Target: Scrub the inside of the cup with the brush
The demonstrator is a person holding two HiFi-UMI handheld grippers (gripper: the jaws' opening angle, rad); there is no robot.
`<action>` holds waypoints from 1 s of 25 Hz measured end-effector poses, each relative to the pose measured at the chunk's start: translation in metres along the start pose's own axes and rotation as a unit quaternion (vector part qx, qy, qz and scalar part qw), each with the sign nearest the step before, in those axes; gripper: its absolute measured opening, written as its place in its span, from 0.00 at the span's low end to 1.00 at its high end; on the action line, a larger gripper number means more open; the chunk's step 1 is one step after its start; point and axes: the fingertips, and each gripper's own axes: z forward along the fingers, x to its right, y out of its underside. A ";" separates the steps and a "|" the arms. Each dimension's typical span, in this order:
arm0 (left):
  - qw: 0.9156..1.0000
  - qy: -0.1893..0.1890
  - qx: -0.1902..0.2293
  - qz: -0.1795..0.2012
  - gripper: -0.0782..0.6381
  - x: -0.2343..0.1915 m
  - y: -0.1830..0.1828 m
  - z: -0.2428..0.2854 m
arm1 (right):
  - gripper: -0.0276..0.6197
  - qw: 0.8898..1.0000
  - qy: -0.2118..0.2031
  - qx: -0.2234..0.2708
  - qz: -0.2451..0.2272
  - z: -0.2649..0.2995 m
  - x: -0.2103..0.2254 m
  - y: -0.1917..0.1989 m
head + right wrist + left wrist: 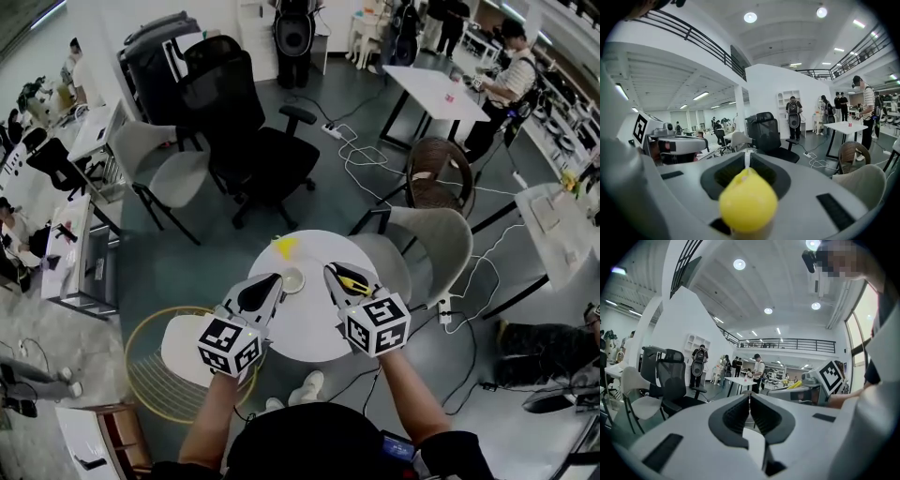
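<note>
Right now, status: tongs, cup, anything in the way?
Left tongs shut, empty. Right tongs shut on yellow-handled brush. Cup on white table between them, unheld. Small yellow item beyond cup; nothing over it.

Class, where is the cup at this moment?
In the head view, the cup stands on the round white table, between the left gripper and the right gripper, nearer the left one.

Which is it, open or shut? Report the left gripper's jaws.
Shut: the left gripper shows its dark pads meeting at the tips, nothing between them.
</note>
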 end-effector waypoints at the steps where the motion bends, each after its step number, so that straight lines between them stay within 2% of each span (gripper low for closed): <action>1: 1.000 0.002 0.001 0.005 0.14 0.002 -0.003 -0.004 | 0.12 1.000 0.001 0.003 -0.001 -0.002 -0.004 -0.002; 12: 0.999 0.030 0.030 0.033 0.14 0.033 -0.027 -0.044 | 0.12 0.999 0.025 0.035 -0.021 -0.048 -0.044 -0.025; 21: 0.998 0.038 0.039 0.043 0.14 0.063 -0.022 -0.088 | 0.12 0.997 0.045 0.058 -0.018 -0.091 -0.086 -0.022; 25: 0.997 0.034 0.035 0.063 0.14 0.073 -0.018 -0.105 | 0.12 0.996 0.053 0.073 -0.022 -0.107 -0.106 -0.022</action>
